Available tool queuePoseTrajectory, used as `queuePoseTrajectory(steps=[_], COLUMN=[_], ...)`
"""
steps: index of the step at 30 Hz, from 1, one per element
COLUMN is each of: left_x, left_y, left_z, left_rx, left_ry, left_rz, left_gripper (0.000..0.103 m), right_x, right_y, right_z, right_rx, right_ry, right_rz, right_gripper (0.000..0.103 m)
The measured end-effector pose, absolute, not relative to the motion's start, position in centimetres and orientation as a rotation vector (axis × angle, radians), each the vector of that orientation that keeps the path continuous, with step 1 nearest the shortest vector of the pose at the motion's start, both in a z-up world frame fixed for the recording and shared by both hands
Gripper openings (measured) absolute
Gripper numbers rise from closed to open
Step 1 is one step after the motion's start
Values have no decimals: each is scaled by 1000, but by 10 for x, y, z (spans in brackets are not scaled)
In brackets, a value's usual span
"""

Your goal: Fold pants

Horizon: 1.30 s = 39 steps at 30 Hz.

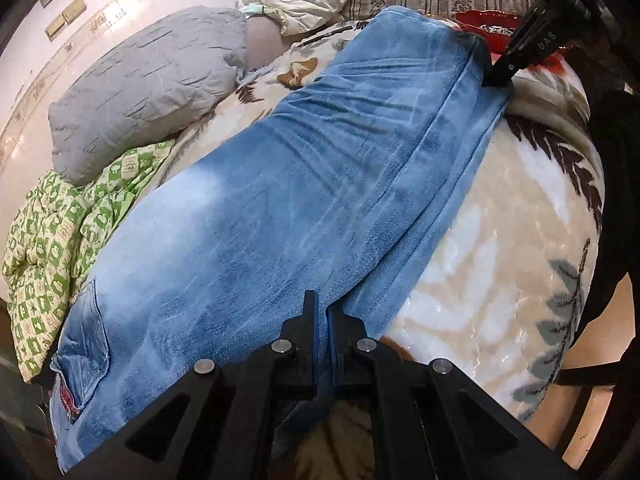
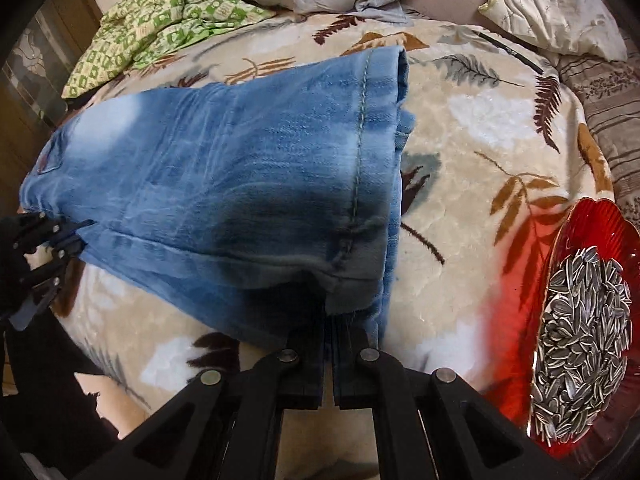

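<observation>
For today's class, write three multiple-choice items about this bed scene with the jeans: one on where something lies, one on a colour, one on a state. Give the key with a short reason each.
1. Where is the dish of sunflower seeds?
A. On the grey pillow
B. On the leaf-print blanket, to the right of the jeans
C. On top of the jeans

2. What colour is the seed dish?
A. Red
B. Green
C. White

3. How is the right tool?
A. Wide open above the blanket
B. Shut on the jeans
C. Holding the pen

Key: 1 B, the dish lies on the blanket, apart from the jeans. 2 A, its rim is red. 3 B, denim is pinched between its fingers.
</observation>
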<state>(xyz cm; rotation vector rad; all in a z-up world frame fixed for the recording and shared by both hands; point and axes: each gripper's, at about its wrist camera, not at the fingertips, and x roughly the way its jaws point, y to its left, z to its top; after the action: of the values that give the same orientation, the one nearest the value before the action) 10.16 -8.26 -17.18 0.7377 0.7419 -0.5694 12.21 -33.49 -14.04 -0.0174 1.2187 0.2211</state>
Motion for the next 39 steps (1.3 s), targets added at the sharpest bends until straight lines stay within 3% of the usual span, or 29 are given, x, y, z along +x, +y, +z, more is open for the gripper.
queuePoseTrajectory(steps=[2,4,5,6,7,8,9,17,22,29,39], left_x=[97,95,94,94,94,92,91,83,81,94,131], left_y=[-84,-85,-83,-80,-74,-68,-61,24,112,221,255], left_z=[-171,-167,-163,-156,-145,-134,-122,-44,-30,-67,-126], left_rx=[755,769,763,745,698,645,591,361,187,-219,-614], left_ry=[725,720,713,697,676,658,642,593,660,818,926], left_rz=[-555,-517,-485,-453,-441,-453,-470,-347,-238,-195,-247], left_gripper=[6,27,55,84,93,98,98,98,98,98,98], right_x=[119,112,108,104,98,94,88,63,49,58,71], right_y=[-336,-340,-342,-344,-345,-345,-345,-295,-213,-116,24], right_z=[-138,-129,-123,-116,-108,-101,-92,-41,-39,-56,-96], right_rx=[-9,-4,-5,-13,-30,-44,-56,-146,-339,-372,-629], right_ry=[1206,1193,1181,1167,1146,1127,1092,855,663,601,485], right_rz=[202,190,185,173,158,148,137,260,448,661,702], right_gripper=[4,7,10,21,49,69,88,88,88,88,88])
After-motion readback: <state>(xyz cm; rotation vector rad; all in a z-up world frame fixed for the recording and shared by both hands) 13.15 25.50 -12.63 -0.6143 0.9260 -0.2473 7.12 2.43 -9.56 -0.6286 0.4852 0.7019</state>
